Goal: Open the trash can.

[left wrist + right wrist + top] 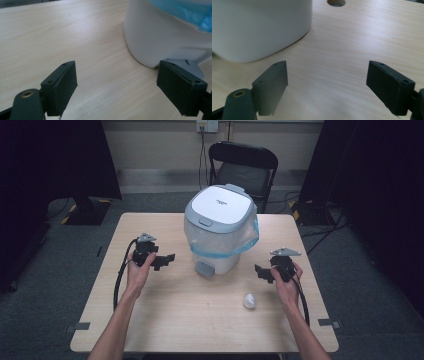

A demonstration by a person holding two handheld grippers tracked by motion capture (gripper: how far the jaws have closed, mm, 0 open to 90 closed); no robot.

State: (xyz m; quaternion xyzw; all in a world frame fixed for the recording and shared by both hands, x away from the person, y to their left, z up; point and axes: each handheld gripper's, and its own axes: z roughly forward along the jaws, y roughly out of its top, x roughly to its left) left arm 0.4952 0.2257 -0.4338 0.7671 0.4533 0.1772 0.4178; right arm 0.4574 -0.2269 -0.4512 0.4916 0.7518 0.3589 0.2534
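Note:
A white pedal bin [220, 227] with a grey-rimmed shut lid and a blue bag liner [250, 237] stands at the middle of the wooden table [165, 305]. Its grey foot pedal [204, 268] faces me. A crumpled white paper ball [249, 301] lies in front of the bin, to the right. My left gripper [167, 260] hovers left of the bin, open and empty; in the left gripper view [117, 90] the bin's base [160, 40] and pedal [192, 67] are ahead on the right. My right gripper [262, 272] is right of the bin, open and empty [327, 87], with the bin wall [259, 27] at upper left.
A black folding chair [242, 167] stands behind the table. Cables run across the grey floor at the right and back. A round hole [336, 2] in the tabletop appears at the top of the right gripper view. Tape marks sit near the table's front corners.

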